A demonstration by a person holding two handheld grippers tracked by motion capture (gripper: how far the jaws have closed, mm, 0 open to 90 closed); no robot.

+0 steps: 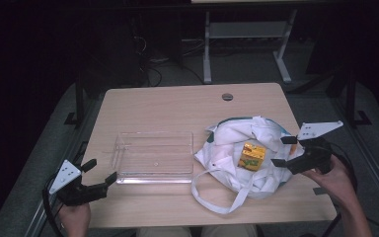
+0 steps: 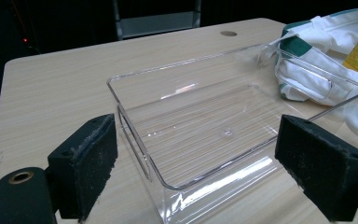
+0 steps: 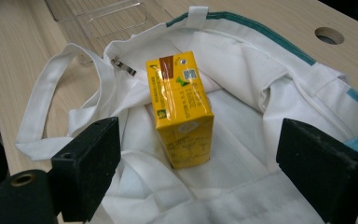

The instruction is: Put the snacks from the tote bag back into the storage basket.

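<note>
A yellow drink carton lies on its side in the mouth of a white cloth bag with teal trim. My right gripper is open at the bag's right edge, its jaws either side of the carton's near end without touching it. A clear plastic tray sits empty left of the bag. My left gripper is open at the table's front left, just short of the tray's near corner.
The bag's white straps trail toward the front edge of the wooden table. A round cable hole sits at the table's far side. Table legs and cables stand on the dark floor behind.
</note>
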